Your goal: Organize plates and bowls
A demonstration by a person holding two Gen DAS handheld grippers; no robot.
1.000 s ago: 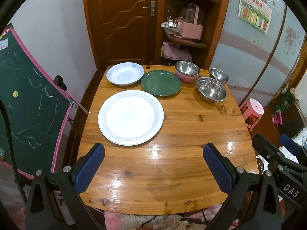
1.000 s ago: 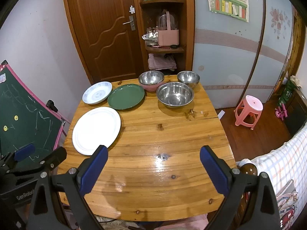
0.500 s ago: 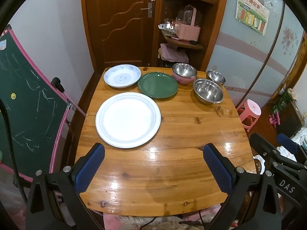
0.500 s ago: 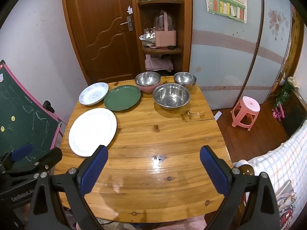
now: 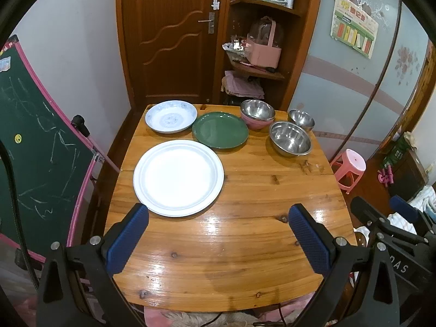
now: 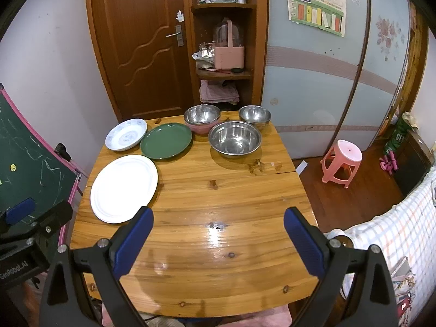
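Note:
On the wooden table [image 5: 245, 239] lie a large white plate [image 5: 178, 177] at the left, a green plate [image 5: 220, 129] and a blue-patterned white plate [image 5: 170, 116] behind it. At the far right stand a large steel bowl [image 5: 290, 141], a small steel bowl [image 5: 301, 119] and a steel bowl nested in a pink bowl [image 5: 257, 114]. The same dishes show in the right wrist view: white plate [image 6: 124, 188], green plate [image 6: 166, 141], large steel bowl [image 6: 235, 139]. My left gripper [image 5: 218, 234] and right gripper [image 6: 218, 234] are open and empty, above the table's near edge.
A green chalkboard [image 5: 35, 147] leans at the table's left side. A pink stool [image 6: 342, 159] stands on the floor to the right. A door and a corner shelf with a pink basket [image 6: 228, 54] are behind the table. A checked cloth [image 6: 403, 234] lies at the right.
Both grippers have drawn back and risen a little, so the table and dishes look slightly farther away. Both stay open. Nothing on the table has moved.

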